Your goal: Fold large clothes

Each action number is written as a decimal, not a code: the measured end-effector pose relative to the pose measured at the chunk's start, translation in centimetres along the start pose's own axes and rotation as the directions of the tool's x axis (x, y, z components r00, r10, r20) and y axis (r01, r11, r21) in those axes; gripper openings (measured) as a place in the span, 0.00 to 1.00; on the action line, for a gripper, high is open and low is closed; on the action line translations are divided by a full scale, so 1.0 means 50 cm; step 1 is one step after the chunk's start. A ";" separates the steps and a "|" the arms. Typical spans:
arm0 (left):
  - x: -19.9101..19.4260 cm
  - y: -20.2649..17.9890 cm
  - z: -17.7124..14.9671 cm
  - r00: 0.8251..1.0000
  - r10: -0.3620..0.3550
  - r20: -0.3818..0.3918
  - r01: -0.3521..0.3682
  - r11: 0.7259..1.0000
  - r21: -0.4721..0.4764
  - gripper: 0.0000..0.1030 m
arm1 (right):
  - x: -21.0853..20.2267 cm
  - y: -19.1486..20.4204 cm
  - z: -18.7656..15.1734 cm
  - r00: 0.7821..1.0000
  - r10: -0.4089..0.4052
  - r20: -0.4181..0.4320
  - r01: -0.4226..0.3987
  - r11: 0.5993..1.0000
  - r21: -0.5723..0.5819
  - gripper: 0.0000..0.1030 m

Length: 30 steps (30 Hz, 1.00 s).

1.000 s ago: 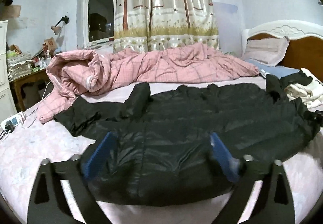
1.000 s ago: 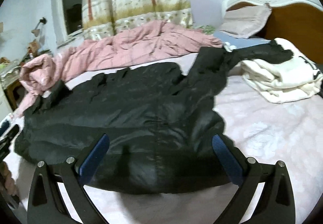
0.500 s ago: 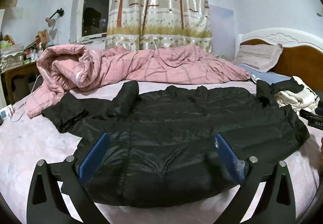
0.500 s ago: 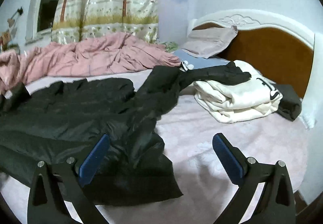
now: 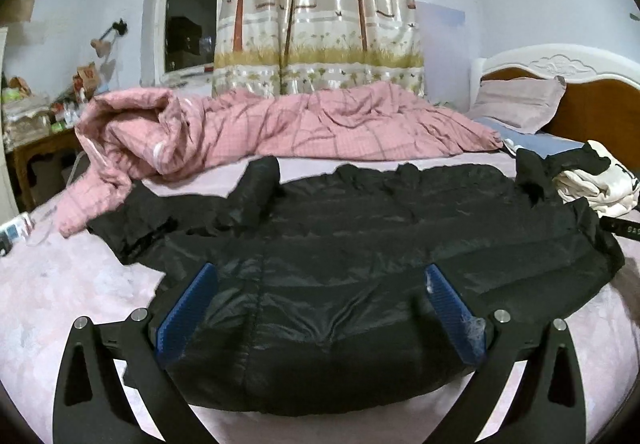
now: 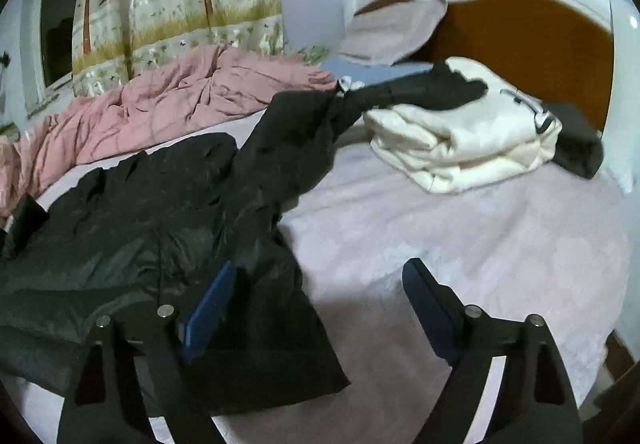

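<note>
The left gripper (image 5: pixel 318 306) has its blue-padded fingers (image 5: pixel 188 314) spread wide over the near hem of the shiny black quilted jacket (image 5: pixel 360 244); the pads do not press on the cloth. The right gripper (image 6: pixel 320 308) is closing its fingers; its left pad (image 6: pixel 210 314) lies against the jacket's right corner, while the other finger is over the bare pale pink bed sheet (image 6: pixel 460 236), so nothing is clamped. The jacket lies spread flat across the bed. One sleeve reaches onto a folded cream garment (image 6: pixel 468 140) near the wooden headboard (image 6: pixel 520 40). A crumpled pink checked quilt (image 5: pixel 260 132) lies behind the jacket, below the tree-printed curtain (image 5: pixel 320 16).
</note>
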<state>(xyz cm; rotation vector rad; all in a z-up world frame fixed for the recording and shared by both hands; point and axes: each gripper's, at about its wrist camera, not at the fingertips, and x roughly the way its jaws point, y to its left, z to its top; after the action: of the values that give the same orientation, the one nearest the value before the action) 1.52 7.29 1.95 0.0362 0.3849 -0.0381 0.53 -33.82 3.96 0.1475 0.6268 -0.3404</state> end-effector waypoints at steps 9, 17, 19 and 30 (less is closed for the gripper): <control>-0.038 -0.018 -0.004 0.985 0.070 0.159 -0.072 0.997 0.010 1.00 | -0.039 0.039 -0.002 0.990 0.120 0.081 -0.115 0.992 -0.057 1.00; -0.037 0.011 0.028 0.976 0.052 0.210 -0.061 0.997 0.039 1.00 | -0.084 0.060 -0.013 0.966 0.114 0.233 -0.095 0.991 -0.091 1.00; 0.004 0.023 0.046 0.980 0.120 0.159 -0.136 0.986 0.097 1.00 | -0.090 0.078 -0.020 0.959 0.173 0.226 -0.147 0.981 -0.126 1.00; 0.187 0.331 0.106 0.942 0.334 -0.032 -0.334 0.943 0.010 1.00 | -0.089 0.123 -0.030 0.957 0.235 0.170 -0.194 0.954 -0.227 1.00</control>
<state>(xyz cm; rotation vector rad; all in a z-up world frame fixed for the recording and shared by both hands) 12.90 23.29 3.78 0.1063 0.4080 0.2983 -1.48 -26.56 5.63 -0.0193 0.4422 -0.0742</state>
